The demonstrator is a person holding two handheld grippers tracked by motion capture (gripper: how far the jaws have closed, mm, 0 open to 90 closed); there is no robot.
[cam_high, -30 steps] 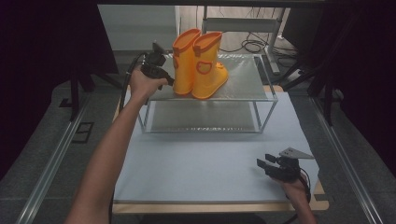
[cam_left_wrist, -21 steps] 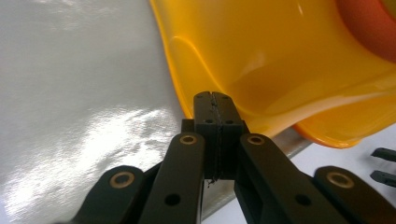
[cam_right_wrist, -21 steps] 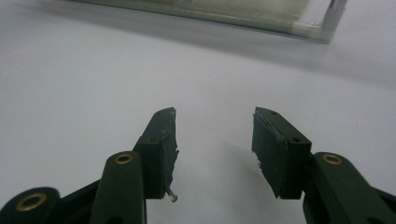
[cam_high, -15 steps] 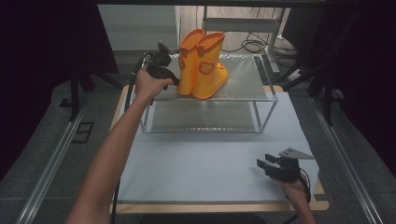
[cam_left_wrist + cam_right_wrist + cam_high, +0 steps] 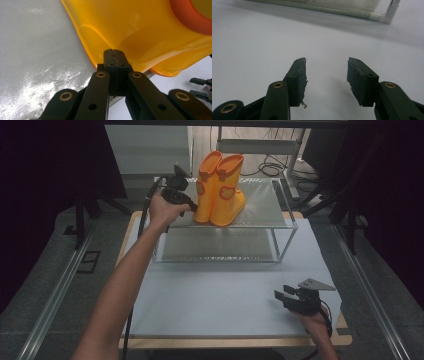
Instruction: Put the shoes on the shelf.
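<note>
High view: the left gripper (image 5: pixel 186 203) pushes its clenched jaws against the pair of glossy orange rubber boots (image 5: pixel 218 190) on the clear glass shelf (image 5: pixel 280 217). A hard shove could tip them off the far edge.

Left gripper view: nothing pinched, just boot right ahead.

Right gripper view: the right gripper (image 5: pixel 326 73) is released over the pale grey counter (image 5: pixel 257 45), shelf frame beyond.

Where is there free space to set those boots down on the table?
The wide bare table stretch between the shelf rack and the near edge, left of the right gripper. The shelf top is crowded on the left, where the boots and left gripper meet.
</note>
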